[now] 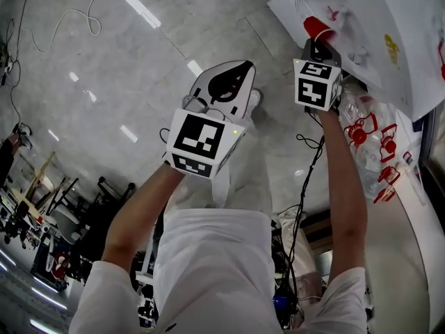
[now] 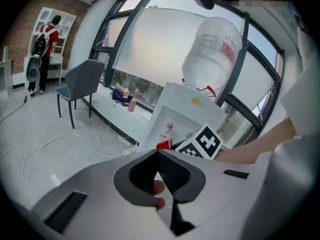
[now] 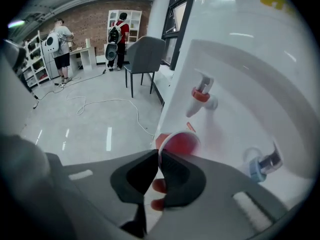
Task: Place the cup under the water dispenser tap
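The right claw (image 3: 159, 154) is closed almost fully on the rim of the red cup (image 3: 179, 144). One pad appears to sit inside the wall and one outside. The thin wall is all that parts the jaws. This grip probably suits the job: it leaves the base free to be set down, and the open mouth faces up towards the camera, ready to catch water.

In the right gripper view the cup sits at lower centre, in front of the white water dispenser (image 3: 240, 59). It is below and to the left of the red tap (image 3: 201, 95) and well apart from the blue tap (image 3: 260, 168) at lower right. It looks to be in the air at the edge of the recess, not yet under either spout. Whether it touches the dispenser front cannot be told.

The left claw (image 2: 159, 153) has its jaws together with nothing between them. In the head view it hangs at centre frame over the bare floor (image 1: 104, 82), away from the dispenser at upper right. It likely stays clear so the right arm has room.

The left gripper view shows the big water bottle (image 2: 212, 49) upended on top of the dispenser. Judging by position, the red tap is the nearer target.
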{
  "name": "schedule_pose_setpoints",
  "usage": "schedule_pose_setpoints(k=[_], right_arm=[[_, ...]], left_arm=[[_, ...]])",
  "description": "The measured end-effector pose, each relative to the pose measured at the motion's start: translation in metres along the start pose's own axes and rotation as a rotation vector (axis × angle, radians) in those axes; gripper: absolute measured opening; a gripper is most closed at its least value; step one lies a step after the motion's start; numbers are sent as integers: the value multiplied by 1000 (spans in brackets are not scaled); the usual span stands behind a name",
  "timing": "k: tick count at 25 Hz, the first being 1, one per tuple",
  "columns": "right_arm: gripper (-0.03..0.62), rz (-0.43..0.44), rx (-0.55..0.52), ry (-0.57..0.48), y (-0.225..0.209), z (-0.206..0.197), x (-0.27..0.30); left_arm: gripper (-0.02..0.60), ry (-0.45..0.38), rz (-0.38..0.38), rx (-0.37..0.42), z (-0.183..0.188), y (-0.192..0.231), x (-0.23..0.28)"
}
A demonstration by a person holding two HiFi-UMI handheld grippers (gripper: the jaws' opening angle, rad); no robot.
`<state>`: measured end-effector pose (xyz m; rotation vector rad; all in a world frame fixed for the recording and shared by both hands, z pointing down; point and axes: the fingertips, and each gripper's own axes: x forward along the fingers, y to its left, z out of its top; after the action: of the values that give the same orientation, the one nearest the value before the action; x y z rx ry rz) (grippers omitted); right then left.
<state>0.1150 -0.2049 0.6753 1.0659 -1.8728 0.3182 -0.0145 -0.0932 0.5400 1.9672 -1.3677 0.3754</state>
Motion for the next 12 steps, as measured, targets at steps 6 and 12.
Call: schedule_pose_setpoints(k=[6,12], right_arm=[[28,-22,-80,71,1,-4,24],[28,-49,-184,158,2,-10,48]], left_arm=[[6,15,8,-15,-5,6,-2],[6,25,29,-25,-12,15,-2]])
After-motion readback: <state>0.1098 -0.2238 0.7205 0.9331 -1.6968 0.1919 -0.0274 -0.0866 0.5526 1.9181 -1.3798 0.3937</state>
